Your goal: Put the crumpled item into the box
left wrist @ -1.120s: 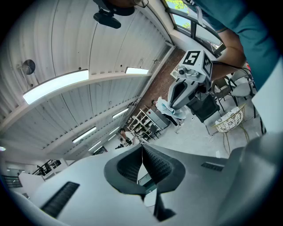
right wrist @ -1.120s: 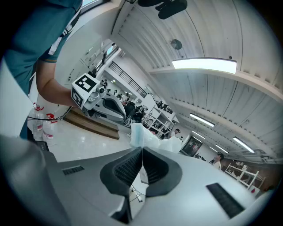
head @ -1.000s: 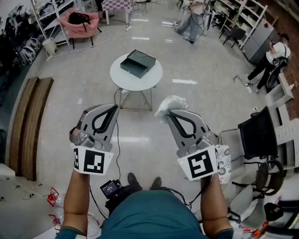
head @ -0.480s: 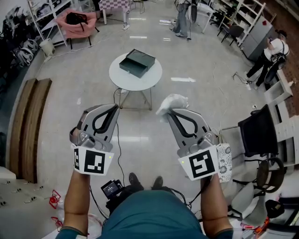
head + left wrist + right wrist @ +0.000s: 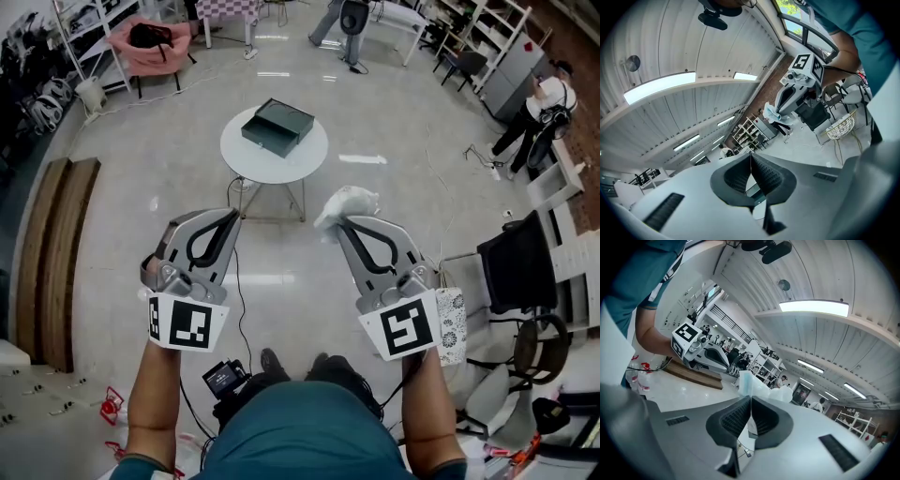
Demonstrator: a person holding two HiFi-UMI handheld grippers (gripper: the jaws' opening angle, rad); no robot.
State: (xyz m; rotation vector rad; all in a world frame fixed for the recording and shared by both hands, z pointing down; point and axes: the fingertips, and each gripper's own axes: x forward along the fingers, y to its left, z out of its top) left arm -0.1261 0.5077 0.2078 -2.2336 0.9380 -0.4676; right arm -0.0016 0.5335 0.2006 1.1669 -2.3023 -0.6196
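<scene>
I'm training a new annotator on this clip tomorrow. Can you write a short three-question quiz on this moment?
1. True or false: the crumpled white item already lies in the dark green box.
2. Which tongs grip the crumpled white item? A) left tongs B) right tongs C) neither
3. Fill in: the dark green box stands on a round white ____, ahead of both tongs.

Key: 1 false, the item is still held well short of the box; 2 B, the left tongs are closed on nothing; 3 table.
</scene>
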